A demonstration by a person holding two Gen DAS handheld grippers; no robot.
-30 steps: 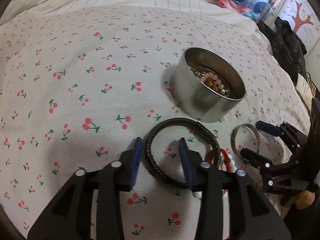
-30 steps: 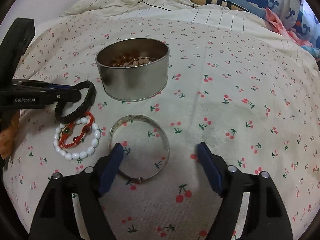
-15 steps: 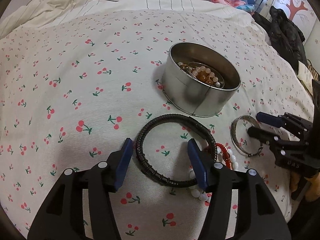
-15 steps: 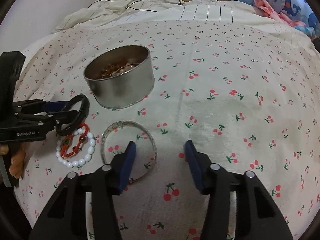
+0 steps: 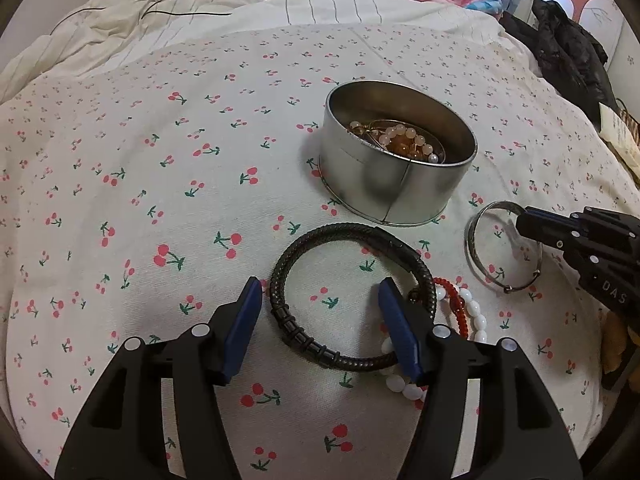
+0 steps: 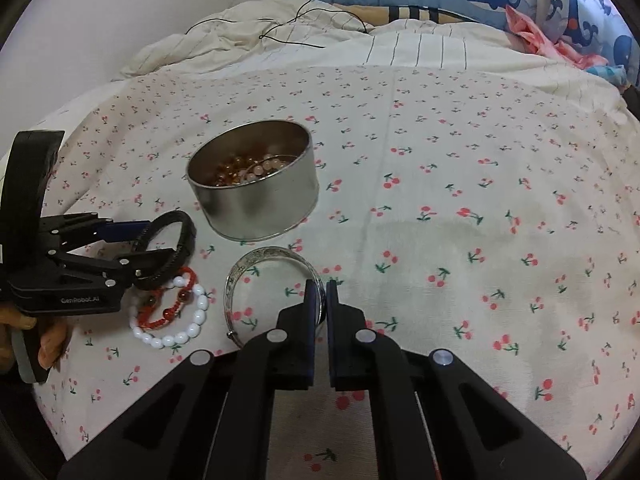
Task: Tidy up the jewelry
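Cherry-print bedsheet is carrying everything: right claw is pinching the thin silver bangle at lower centre and may be slipping, while left claw, closing, is straddling the black braided leather bracelet ungripped.

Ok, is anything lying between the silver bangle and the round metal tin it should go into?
Nothing visible. Only bare cherry-print sheet separates the thin silver bangle, pinched by the right tool, from the round metal tin. The tin's top is open.
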